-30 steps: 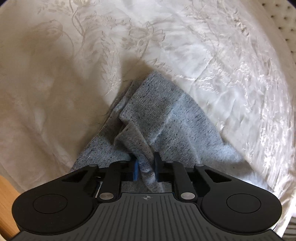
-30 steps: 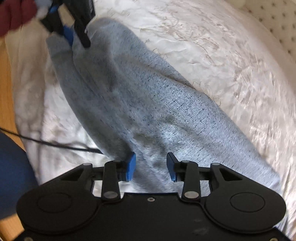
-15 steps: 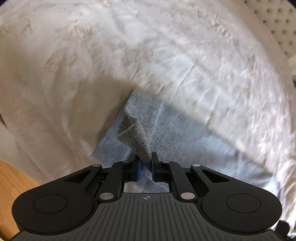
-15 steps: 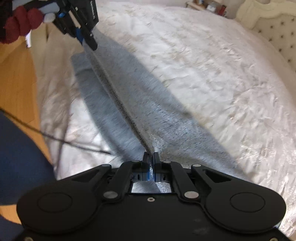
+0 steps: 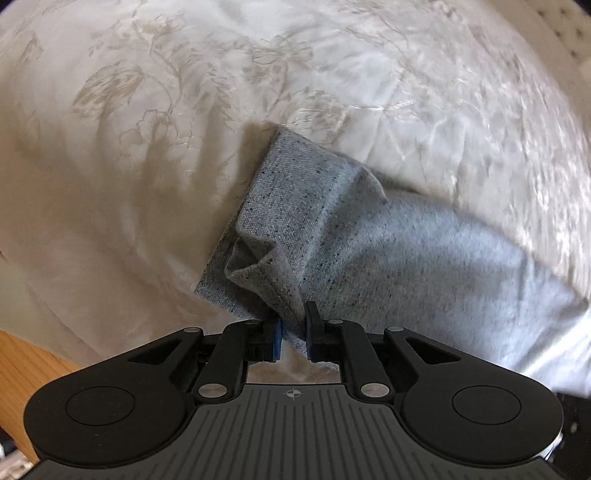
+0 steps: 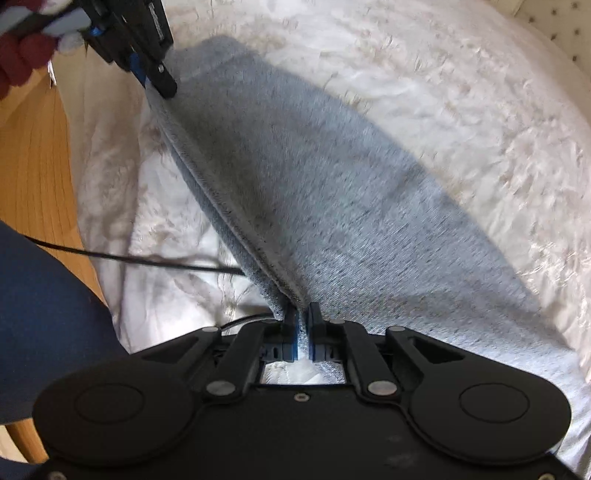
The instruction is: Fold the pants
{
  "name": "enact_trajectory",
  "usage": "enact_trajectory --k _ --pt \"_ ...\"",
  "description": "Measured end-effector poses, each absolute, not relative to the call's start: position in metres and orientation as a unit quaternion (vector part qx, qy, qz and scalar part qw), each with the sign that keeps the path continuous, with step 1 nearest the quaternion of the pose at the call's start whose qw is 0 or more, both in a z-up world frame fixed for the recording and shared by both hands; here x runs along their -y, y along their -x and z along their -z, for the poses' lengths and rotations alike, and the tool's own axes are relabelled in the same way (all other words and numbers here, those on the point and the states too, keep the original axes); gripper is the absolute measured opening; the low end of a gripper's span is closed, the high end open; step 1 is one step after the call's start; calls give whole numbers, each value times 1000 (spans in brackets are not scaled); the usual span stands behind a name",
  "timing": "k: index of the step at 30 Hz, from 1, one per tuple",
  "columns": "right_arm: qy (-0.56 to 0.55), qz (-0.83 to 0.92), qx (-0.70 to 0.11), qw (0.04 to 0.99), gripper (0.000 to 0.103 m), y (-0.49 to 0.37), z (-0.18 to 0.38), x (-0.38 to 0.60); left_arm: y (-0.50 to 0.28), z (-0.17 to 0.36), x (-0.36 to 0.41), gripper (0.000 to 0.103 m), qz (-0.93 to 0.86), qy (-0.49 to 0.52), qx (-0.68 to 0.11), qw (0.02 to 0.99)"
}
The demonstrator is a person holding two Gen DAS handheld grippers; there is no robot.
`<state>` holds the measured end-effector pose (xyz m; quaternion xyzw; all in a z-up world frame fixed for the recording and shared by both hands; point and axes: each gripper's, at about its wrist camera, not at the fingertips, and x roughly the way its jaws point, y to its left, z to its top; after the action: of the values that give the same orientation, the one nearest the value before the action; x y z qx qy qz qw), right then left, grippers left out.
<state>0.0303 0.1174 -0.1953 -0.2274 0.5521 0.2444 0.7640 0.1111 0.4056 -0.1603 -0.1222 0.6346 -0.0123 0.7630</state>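
Both claws are clenched on the same edge of the grey pants [image 6: 332, 206]: my right gripper [image 6: 302, 332] pinches the near end of that edge, and my left gripper [image 6: 155, 79] pinches the far end, up and left in the right wrist view. The left wrist view confirms it, with cloth bunched between the blue pads [image 5: 275, 338] of the left gripper [image 5: 291, 334]. The held edge runs taut in a straight line between the two claws, so that line is the long axis. The rest of the cloth falls away from it onto the bed, to the right in the right wrist view. Judgement: the next move carries this edge across the garment, both hands moving together so the line stays straight. The surface is a white embroidered bedspread [image 5: 147, 129], soft and wrinkled. A tufted headboard [image 6: 554, 33] sits at top right, wood floor [image 6: 33, 177] on the left, and a black cable [image 6: 140, 256] crosses the bedspread near my right claw. It could snag.
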Motion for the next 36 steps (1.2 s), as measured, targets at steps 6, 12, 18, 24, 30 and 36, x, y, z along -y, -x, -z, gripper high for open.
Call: enact_trajectory --k 6,12,18,24,30,36 --pt "176 -234 -564 772 17 -42 190 -113 -99 152 -419 27 26 88 -629 772" --pt "163 -239 -565 773 19 -43 186 -116 -103 148 -423 28 33 97 -624 774" --pt "145 -248 -562 776 26 -43 173 -121 -98 142 -431 29 33 101 -618 779" --pt "101 -251 -530 804 26 -66 146 -125 -97 142 -452 27 -8 94 -615 783" --pt "78 -271 -512 811 21 -108 145 -151 -116 121 -442 27 14 81 -575 814" --pt "67 -270 -516 810 21 -137 152 -168 -154 137 -396 27 110 88 -584 799"
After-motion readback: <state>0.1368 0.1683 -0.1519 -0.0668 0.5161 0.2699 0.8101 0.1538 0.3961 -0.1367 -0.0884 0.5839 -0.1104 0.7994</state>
